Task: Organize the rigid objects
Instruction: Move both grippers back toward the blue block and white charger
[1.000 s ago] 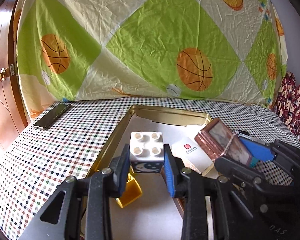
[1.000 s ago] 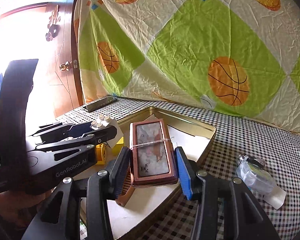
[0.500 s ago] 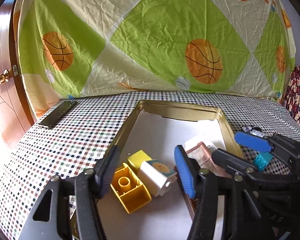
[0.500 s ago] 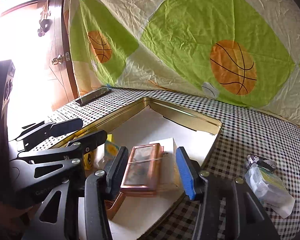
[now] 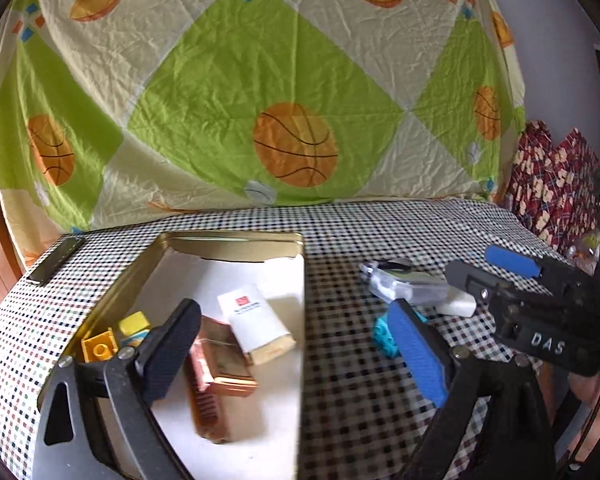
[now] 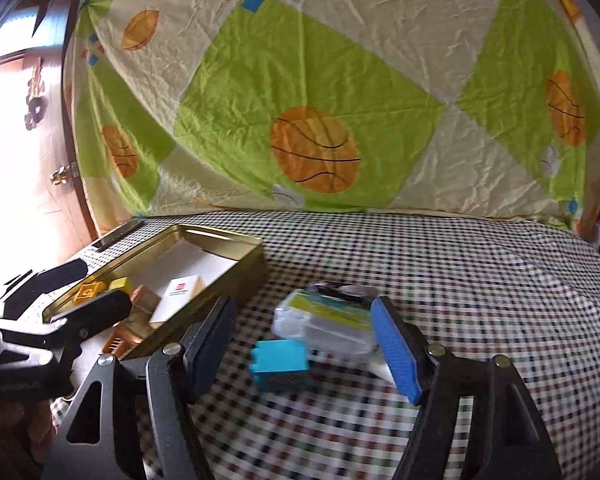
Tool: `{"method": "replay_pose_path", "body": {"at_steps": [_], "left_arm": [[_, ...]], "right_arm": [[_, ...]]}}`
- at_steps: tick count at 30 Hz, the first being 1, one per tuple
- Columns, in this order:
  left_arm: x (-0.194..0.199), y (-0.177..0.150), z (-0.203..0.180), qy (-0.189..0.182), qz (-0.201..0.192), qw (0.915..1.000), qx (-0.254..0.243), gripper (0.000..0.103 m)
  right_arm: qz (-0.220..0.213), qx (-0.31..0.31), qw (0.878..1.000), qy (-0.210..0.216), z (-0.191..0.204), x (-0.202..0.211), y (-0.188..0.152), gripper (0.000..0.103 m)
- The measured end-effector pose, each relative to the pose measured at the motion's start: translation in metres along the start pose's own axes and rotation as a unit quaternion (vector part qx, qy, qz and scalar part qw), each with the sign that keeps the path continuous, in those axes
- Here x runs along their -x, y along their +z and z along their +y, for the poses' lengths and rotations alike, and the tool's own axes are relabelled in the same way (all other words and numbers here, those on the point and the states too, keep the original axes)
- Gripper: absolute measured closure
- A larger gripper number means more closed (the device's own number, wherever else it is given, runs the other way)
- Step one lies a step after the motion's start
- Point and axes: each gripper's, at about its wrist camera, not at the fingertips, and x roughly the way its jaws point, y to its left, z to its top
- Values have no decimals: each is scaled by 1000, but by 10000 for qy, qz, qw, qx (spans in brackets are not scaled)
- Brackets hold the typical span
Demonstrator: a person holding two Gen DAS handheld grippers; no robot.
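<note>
The gold tin tray (image 5: 236,240) holds yellow bricks (image 5: 100,346), a copper box (image 5: 224,364), a brown comb (image 5: 206,408) and a white card box (image 5: 256,320). My left gripper (image 5: 296,352) hangs over the tray's right rim, its jaws opening, nothing between them. My right gripper (image 6: 304,348) is over the checked cloth, jaws opening. A cyan brick (image 6: 280,360) lies on the cloth between its fingers, untouched, with a clear plastic box (image 6: 328,320) just behind. The cyan brick (image 5: 384,336) also shows in the left wrist view, beside the right gripper (image 5: 488,270).
A dark phone (image 5: 56,260) lies on the cloth left of the tray. A white eraser-like block (image 5: 456,304) rests by the clear plastic box (image 5: 408,284). A patterned sheet hangs behind the table, a wooden door (image 6: 56,184) is at left, and red fabric (image 5: 548,184) at right.
My left gripper let go of the white brick into the tray and swung right. My right gripper released the copper box in the tray, opened, and moved right to the cyan brick.
</note>
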Motion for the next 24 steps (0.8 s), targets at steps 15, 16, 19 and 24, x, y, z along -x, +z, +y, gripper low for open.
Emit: {"method": "replay_pose_path", "body": {"at_steps": [15, 16, 19, 24], "left_arm": [[-74, -5, -83, -278, 1088, 9917, -622, 15], [-79, -5, -85, -263, 1166, 9907, -649, 15], [-92, -5, -86, -328, 1414, 9874, -635, 19], [-100, -7, -77, -528, 1651, 9837, -471, 53]], "right_arm": [[-245, -636, 9971, -328, -52, 16, -9, 28], [-270, -640, 9970, -328, -51, 17, -9, 28], [-255, -608, 9972, -348, -50, 15, -9, 27], [-307, -644, 9967, -375, -51, 17, -9, 25]]}}
